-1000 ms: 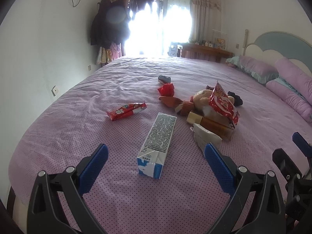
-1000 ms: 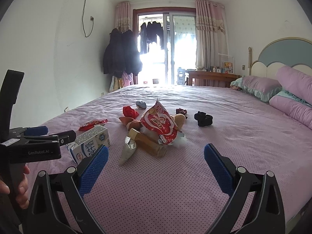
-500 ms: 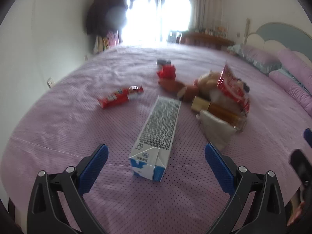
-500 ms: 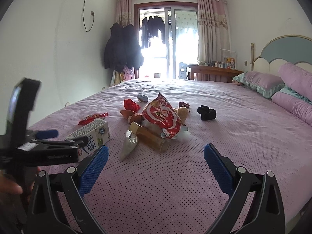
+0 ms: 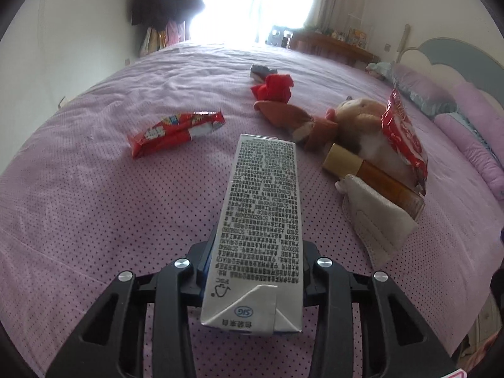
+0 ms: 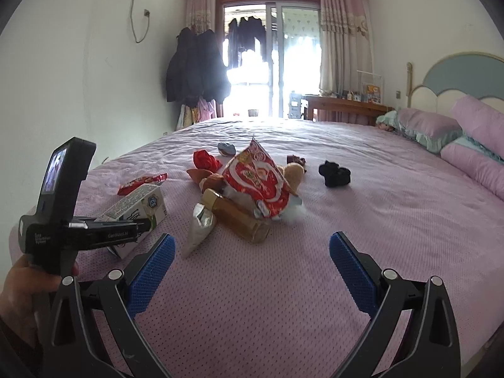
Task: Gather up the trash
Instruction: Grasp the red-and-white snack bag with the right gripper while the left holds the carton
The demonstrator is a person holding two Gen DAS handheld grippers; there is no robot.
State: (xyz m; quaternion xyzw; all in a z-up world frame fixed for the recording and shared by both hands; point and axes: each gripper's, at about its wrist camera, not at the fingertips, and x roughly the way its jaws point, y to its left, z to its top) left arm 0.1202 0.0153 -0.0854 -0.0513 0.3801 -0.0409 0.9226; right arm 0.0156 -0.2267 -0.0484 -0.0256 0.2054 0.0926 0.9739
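Observation:
A white and blue milk carton (image 5: 261, 214) lies on the pink bed cover (image 5: 94, 208). My left gripper (image 5: 256, 247) is closing on the carton's near end, and both pads touch its sides. In the right wrist view the same carton (image 6: 138, 203) shows at the left, with a hand (image 6: 19, 286) holding the left tool. My right gripper (image 6: 252, 252) hovers open over bare cover, nothing between its fingers. A red snack wrapper (image 5: 176, 130) lies left of the carton. To the right sit a red chip bag (image 5: 403, 132), an amber bottle (image 5: 375, 179) and a crumpled white pouch (image 5: 375, 223).
A plush toy (image 5: 356, 110), a red cloth (image 5: 274, 86) and a small grey item (image 5: 261, 71) lie behind the carton. A black sock (image 6: 334, 173) lies mid-bed. Pillows (image 6: 425, 126) and the headboard are at the right; the wall is at the left.
My left gripper moved forward and down over the carton and its jaws came in from wide open onto the carton's sides. The right gripper barely moved.

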